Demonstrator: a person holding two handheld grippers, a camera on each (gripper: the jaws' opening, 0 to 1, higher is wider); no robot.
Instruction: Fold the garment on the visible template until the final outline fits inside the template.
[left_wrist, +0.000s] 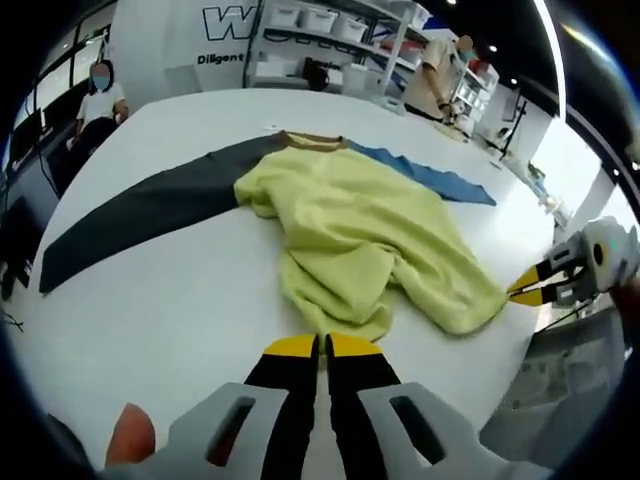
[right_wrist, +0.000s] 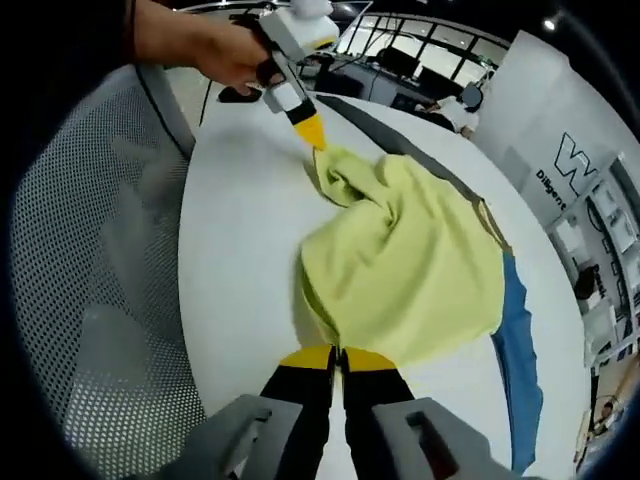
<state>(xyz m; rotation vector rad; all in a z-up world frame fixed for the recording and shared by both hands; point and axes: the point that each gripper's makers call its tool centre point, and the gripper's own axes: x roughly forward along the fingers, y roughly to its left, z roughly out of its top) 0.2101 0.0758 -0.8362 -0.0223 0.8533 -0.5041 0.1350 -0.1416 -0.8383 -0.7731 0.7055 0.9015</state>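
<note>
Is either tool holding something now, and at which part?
Both hold the yellow garment: the left tool pinches its near edge, the right tool another edge of it.

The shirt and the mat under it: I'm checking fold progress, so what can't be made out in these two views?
- Mat outline: in the left gripper view, the yellow shirt covers the middle of the dark-and-blue mat.
- Shirt's layers: bunched folds hide its underside in both views.
- Grip: whether the left tool or right tool pinches cloth is hidden by the shut tips.
- Wall lettering: cut off by the edge.
</note>
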